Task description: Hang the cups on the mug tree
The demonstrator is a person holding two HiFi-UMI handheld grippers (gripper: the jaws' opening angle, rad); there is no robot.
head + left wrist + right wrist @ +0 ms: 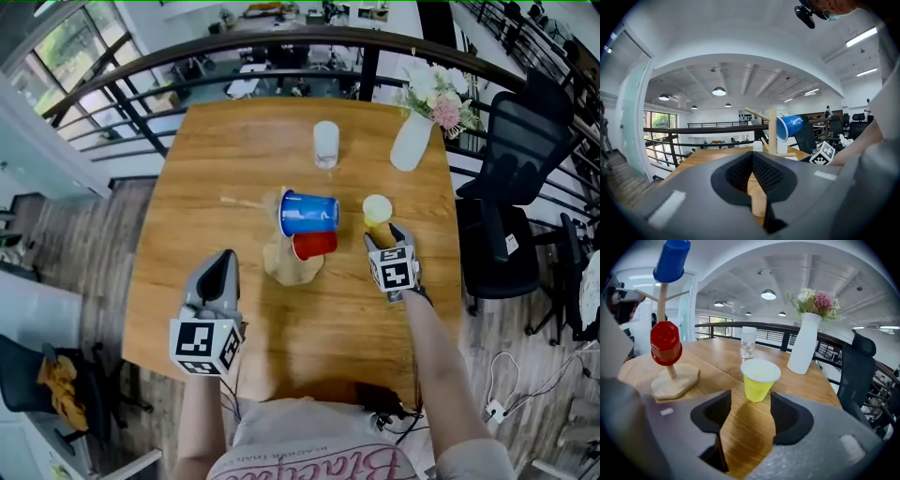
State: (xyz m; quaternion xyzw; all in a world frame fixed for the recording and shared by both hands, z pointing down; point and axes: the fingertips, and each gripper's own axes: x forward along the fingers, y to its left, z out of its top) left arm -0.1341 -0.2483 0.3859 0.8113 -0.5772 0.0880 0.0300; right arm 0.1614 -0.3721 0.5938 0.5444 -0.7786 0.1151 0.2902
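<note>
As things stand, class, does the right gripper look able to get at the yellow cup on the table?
Probably yes. The right gripper is open, aimed at the yellow cup standing upright just beyond its jaws; only bare table lies between, and the mug tree stands aside.

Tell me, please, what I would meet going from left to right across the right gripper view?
mug tree → yellow cup → white vase → black office chair. The clear glass stands behind the yellow cup and overlaps it, so it is left out.
</note>
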